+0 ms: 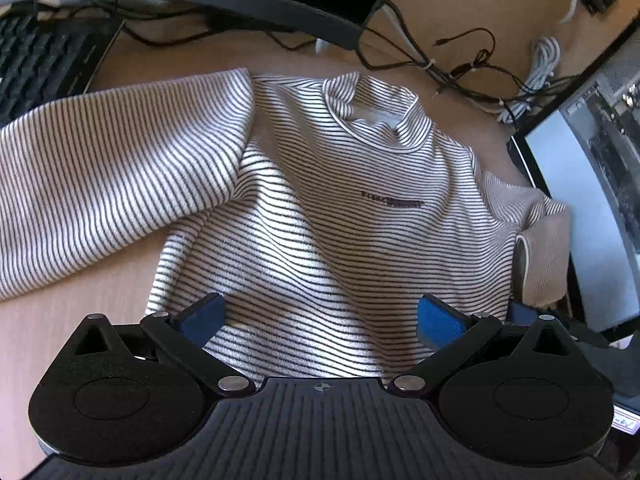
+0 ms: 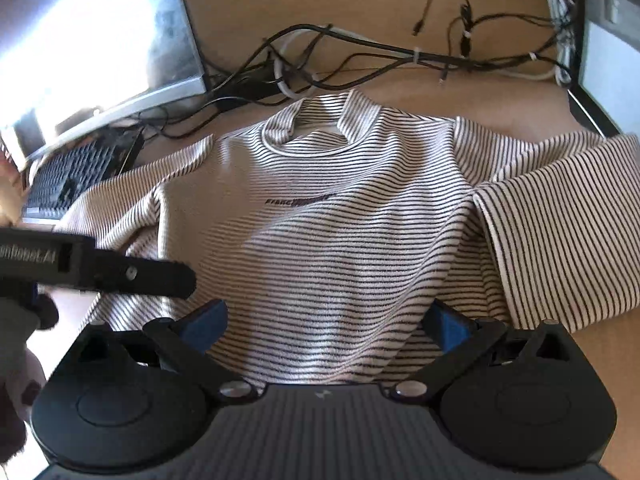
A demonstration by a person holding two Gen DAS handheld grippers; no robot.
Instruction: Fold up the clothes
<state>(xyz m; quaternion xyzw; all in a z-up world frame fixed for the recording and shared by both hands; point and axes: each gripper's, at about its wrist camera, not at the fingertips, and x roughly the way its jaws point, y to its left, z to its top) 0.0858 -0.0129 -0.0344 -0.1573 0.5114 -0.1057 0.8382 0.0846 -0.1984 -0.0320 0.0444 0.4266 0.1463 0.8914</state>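
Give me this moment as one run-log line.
striped shirt flat on desk, unfolded | left gripper open above hem | right gripper open above hem

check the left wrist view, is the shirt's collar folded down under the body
No, the striped shirt lies face up with its collar open at the far end.

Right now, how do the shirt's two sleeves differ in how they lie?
The left sleeve is spread out long across the desk toward the keyboard; the right sleeve is bent back beside the body, its cuff edge showing. The left sleeve lies flat with its end out of the left wrist view; the right sleeve reaches the desk's edge. Both share the shirt's dark-on-cream stripes, and neither is folded over the body yet.
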